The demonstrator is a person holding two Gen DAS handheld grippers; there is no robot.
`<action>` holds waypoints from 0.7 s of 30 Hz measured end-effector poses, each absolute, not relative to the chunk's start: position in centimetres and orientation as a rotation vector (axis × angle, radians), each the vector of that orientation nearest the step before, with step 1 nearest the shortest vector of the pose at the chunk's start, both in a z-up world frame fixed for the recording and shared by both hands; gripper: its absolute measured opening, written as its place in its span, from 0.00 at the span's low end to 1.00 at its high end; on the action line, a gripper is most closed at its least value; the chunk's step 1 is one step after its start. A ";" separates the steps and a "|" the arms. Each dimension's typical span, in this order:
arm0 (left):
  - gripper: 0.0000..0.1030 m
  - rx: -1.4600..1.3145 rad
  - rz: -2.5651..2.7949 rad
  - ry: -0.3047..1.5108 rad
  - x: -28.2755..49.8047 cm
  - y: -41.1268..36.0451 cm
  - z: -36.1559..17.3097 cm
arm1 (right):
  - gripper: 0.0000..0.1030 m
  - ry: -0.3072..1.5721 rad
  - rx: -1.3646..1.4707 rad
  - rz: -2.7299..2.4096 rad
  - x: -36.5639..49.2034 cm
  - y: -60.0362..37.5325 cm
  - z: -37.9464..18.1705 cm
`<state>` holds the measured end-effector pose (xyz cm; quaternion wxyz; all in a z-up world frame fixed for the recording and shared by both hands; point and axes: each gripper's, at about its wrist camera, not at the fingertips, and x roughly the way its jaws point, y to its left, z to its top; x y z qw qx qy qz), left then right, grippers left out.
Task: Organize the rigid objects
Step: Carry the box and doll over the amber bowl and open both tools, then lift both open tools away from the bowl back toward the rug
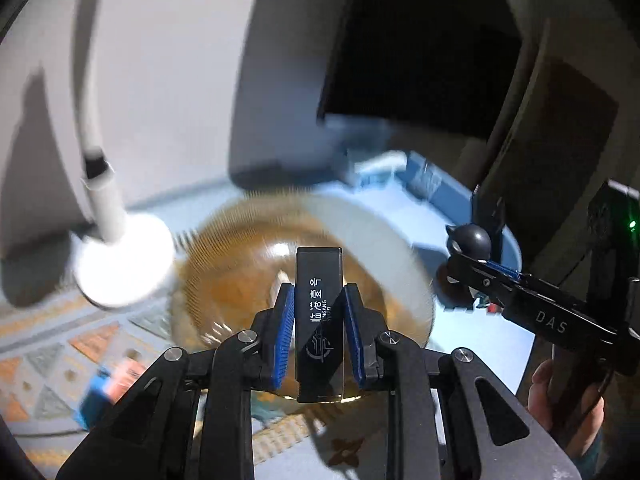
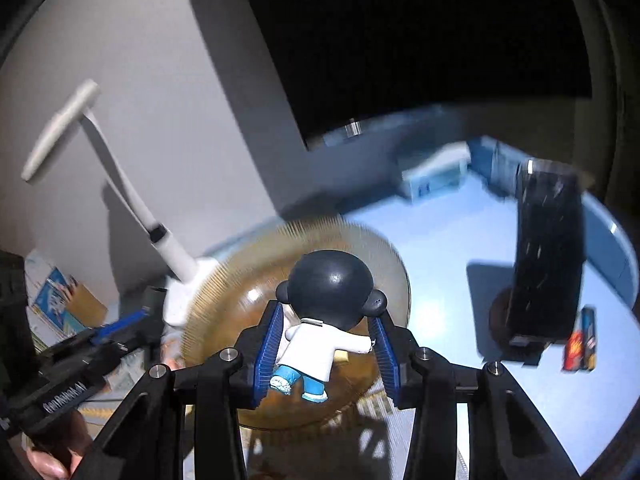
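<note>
Figurine (image 2: 320, 336) sits pinched in the right gripper (image 2: 322, 356), blue pads (image 2: 267, 354) pressed against its white torso on both sides, dark round head up and away from the camera, blue legs hanging toward the gripper body. Left gripper (image 1: 319, 330) is clamped on a black box (image 1: 319, 320), a slim upright one with white lettering on its face, pads (image 1: 283, 332) tight on both long sides. Both loads hang over an amber ribbed glass bowl (image 2: 240, 280) on a pale blue table (image 2: 440, 240); bowl is motion-blurred in both views. Left view also catches the right gripper (image 1: 460, 268) at its right edge with the figurine's dark head (image 1: 472, 236), and part of a hand (image 1: 560, 396) below it. Right view shows the left gripper (image 2: 140, 316) at its left edge. Just left of the bowl: white lamp (image 2: 172, 256), round base touching or nearly touching the bowl rim, can't tell which, stem rising up-left. Patterned cloth (image 1: 80, 344) covers the near-left table. Right of the bowl, well apart: dark speaker (image 2: 548, 248) standing upright, small red and blue pack (image 2: 580, 340) beside its foot. Farther back: a small pale box (image 2: 436, 176), blurred, near the table's rear edge. Behind it, a dark monitor (image 2: 400, 40) against a grey wall (image 2: 160, 80).
</note>
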<state>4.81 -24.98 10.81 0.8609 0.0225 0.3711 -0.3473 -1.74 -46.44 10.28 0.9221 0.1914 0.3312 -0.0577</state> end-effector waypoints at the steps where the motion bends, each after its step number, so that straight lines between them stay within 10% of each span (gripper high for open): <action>1: 0.20 0.050 -0.728 0.801 5.2 -25.5 9.8 | 0.42 0.706 0.397 -0.118 -1.2 -46.7 9.3; 18: 0.21 0.087 -0.723 0.928 7.1 -28.7 4.7 | 0.42 0.841 0.356 -0.109 1.3 -45.9 4.9; 21: 0.39 0.056 -0.728 0.949 7.8 -28.7 4.7 | 0.49 0.840 0.378 -0.104 1.3 -46.1 5.1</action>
